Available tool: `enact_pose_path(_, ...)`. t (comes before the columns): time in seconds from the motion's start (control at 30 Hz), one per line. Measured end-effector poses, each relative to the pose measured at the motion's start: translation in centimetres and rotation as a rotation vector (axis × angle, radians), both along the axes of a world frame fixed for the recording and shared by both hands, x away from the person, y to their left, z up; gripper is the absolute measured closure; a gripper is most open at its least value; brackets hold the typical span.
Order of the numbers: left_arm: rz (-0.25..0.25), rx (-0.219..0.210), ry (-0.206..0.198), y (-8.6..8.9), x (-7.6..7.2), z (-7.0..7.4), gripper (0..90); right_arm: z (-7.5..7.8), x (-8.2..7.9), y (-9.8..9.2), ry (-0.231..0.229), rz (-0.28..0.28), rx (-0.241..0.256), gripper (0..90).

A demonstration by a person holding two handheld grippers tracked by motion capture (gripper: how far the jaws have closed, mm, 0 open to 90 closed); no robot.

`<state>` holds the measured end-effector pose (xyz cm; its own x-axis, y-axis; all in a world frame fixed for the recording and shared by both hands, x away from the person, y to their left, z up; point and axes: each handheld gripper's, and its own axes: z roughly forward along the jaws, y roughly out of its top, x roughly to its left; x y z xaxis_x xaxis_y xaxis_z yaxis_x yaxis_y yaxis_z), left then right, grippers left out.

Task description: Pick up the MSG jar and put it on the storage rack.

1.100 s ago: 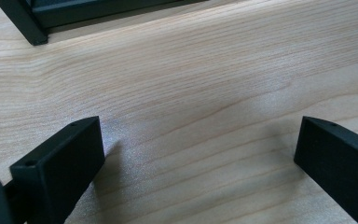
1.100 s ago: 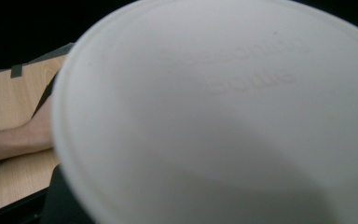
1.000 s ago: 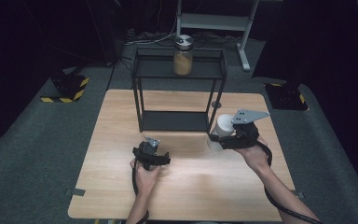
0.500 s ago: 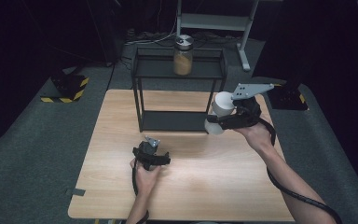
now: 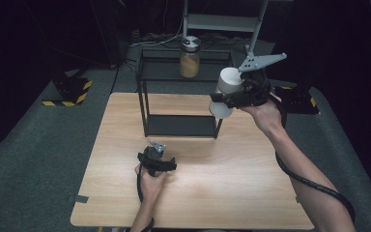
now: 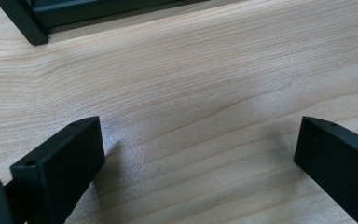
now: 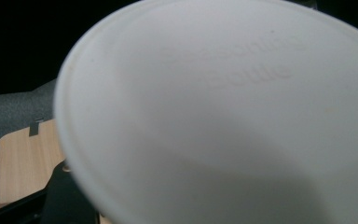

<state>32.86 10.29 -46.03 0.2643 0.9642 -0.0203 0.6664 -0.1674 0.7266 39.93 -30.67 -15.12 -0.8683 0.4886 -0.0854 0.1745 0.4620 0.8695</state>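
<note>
On the black rack's (image 5: 147, 99) top shelf, a jar (image 5: 190, 57) of tan contents.

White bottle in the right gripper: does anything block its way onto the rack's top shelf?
The glass jar stands mid-shelf on the black rack. The white bottle, held by the right gripper, hangs off the shelf's bare right end.

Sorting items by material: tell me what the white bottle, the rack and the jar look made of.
White bottle: probably matte plastic; opaque, with raised moulded lettering on its base in the right gripper view. Rack: likely black-painted metal, thin square bars. Jar: seemingly clear glass or plastic, since its yellowish contents show through, with a shiny metal-looking lid.
</note>
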Motion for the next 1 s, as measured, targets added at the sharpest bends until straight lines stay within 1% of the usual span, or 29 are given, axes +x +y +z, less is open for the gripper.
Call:
enact_pose_path(0.1, 0.0, 0.0, 0.0, 0.0, 0.0, 0.0, 1.6, 0.9, 0.6, 0.3, 0.002, -0.021, -0.007, 34.0)
enact_pose_path(0.13, 0.0, 0.0, 0.0, 0.0, 0.0, 0.0, 1.6, 0.9, 0.6, 0.3, 0.002, -0.021, -0.007, 34.0)
enact_pose_path(0.17, 0.0, 0.0, 0.0, 0.0, 0.0, 0.0, 1.6, 1.4, 0.9, 0.4, 0.0, -0.035, -0.006, 34.1)
enact_pose_path(0.2, 0.0, 0.0, 0.0, 0.0, 0.0, 0.0, 1.6, 1.4, 0.9, 0.4, 0.0, -0.035, -0.006, 34.1)
enact_pose_path(0.3, 0.0, 0.0, 0.0, 0.0, 0.0, 0.0, 1.7, 2.2, 1.6, 0.6, 0.001, -0.06, 0.008, 34.1)
enact_pose_path(0.37, 0.0, 0.0, 0.0, 0.0, 0.0, 0.0, 1.7, 2.4, 1.8, 0.7, 0.0, -0.067, 0.011, 34.1)
enact_pose_path(0.47, 0.0, 0.0, -0.001, 0.0, 0.0, 0.0, 1.7, 3.0, 2.3, 1.2, 0.0, -0.1, 0.014, 34.1)
enact_pose_path(0.5, 0.0, 0.0, -0.001, 0.0, 0.0, 0.0, 1.7, 3.0, 2.3, 1.2, 0.0, -0.1, 0.014, 34.1)
enact_pose_path(0.53, 0.0, 0.0, 0.001, 0.0, 0.0, 0.0, 1.7, 3.4, 2.7, 1.6, 0.002, -0.128, 0.02, 34.1)
enact_pose_path(0.6, 0.0, 0.0, 0.001, 0.0, 0.0, 0.0, 1.7, 3.6, 3.1, 1.8, 0.002, -0.145, 0.019, 34.1)
enact_pose_path(0.7, -0.001, 0.0, 0.001, 0.0, 0.0, 0.0, 1.7, 3.9, 3.6, 2.4, 0.001, -0.173, 0.005, 34.1)
enact_pose_path(0.77, 0.0, 0.0, 0.0, 0.0, 0.0, 0.0, 1.7, 4.0, 3.7, 2.6, 0.0, -0.18, 0.003, 34.1)
enact_pose_path(0.87, 0.0, 0.0, 0.0, 0.0, 0.0, 0.0, 1.7, 4.1, 4.4, 3.0, 0.011, -0.209, 0.015, 34.1)
enact_pose_path(0.9, 0.0, 0.0, 0.001, 0.0, 0.0, 0.0, 1.7, 4.1, 4.4, 3.0, 0.011, -0.209, 0.015, 34.1)
enact_pose_path(1.0, 0.0, 0.0, 0.001, 0.0, 0.0, 0.0, 1.7, 4.0, 5.1, 3.5, 0.022, -0.233, 0.014, 34.1)
